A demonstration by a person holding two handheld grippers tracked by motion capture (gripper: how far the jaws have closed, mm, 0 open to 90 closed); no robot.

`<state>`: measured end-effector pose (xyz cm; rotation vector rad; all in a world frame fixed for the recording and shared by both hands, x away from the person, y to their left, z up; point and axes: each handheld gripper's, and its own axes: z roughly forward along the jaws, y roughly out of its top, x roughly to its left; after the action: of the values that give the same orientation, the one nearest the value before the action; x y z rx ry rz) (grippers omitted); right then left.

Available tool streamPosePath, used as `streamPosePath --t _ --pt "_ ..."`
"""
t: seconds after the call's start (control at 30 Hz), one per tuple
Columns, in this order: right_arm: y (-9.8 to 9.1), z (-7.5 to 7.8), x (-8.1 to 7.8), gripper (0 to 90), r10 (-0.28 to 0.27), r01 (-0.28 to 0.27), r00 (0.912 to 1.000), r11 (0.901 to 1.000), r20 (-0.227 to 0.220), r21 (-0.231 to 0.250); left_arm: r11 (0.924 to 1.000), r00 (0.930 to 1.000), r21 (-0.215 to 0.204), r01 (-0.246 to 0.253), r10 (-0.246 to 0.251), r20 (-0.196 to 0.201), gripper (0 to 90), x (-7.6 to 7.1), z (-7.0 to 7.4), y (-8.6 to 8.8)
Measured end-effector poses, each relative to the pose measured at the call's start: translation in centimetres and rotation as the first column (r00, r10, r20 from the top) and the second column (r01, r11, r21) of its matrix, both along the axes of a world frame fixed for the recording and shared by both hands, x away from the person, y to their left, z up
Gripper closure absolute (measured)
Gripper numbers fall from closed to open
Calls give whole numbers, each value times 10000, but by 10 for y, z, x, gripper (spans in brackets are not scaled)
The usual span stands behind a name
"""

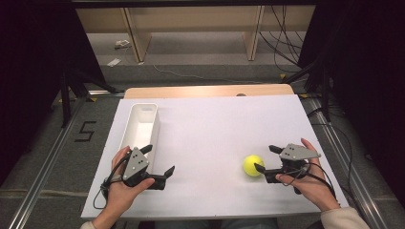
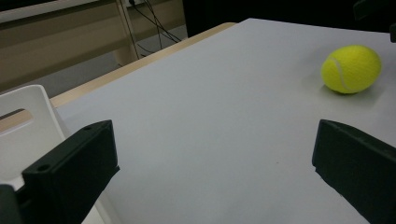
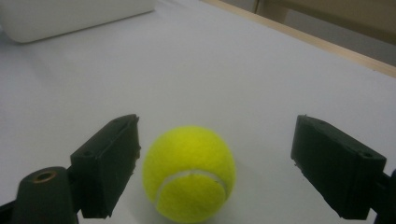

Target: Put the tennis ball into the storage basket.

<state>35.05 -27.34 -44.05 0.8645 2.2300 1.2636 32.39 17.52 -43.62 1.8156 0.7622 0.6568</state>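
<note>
A yellow tennis ball (image 1: 252, 165) lies on the white table top (image 1: 215, 129) at the front right. My right gripper (image 1: 264, 158) stands open just right of it, held by a hand. In the right gripper view the ball (image 3: 189, 172) sits between the two black jaws of that gripper (image 3: 217, 130), close to the left-hand one, with a wide gap to the other. My left gripper (image 1: 161, 157) is open at the front left, beside the near end of a white bin (image 1: 144, 105). From the left gripper (image 2: 215, 140) the ball (image 2: 351, 68) lies far off at the upper right.
The long white bin (image 2: 23, 126) runs front to back along the table's left side, and what shows of its inside is bare. A wooden strip (image 1: 205, 90) edges the table's far side. Beyond it are floor, cables and shelf legs.
</note>
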Motion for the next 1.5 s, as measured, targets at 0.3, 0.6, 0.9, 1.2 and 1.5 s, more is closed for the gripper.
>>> streamPosePath --t 0.3,0.6,0.9,1.2,1.5 --pt "5 -3 5 163 107 -107 9999 9999 -117 -7 9997 9998 126 192 -193 96 0 3 -1 0" --pt "16 -8 9 163 461 -466 9980 9989 -421 -100 9990 9995 336 310 -313 92 0 6 -3 -3" --pt "27 -20 19 160 626 -693 9937 9951 -927 -710 9985 9993 420 351 -356 108 0 6 -5 -4" --pt "30 -26 24 159 631 -766 9906 9910 -1212 -1096 9982 9992 467 389 -395 109 0 7 -6 -4" --pt "30 -30 26 159 495 -700 9886 9872 -1423 -1433 9980 9991 498 401 -406 105 0 7 -6 -4"
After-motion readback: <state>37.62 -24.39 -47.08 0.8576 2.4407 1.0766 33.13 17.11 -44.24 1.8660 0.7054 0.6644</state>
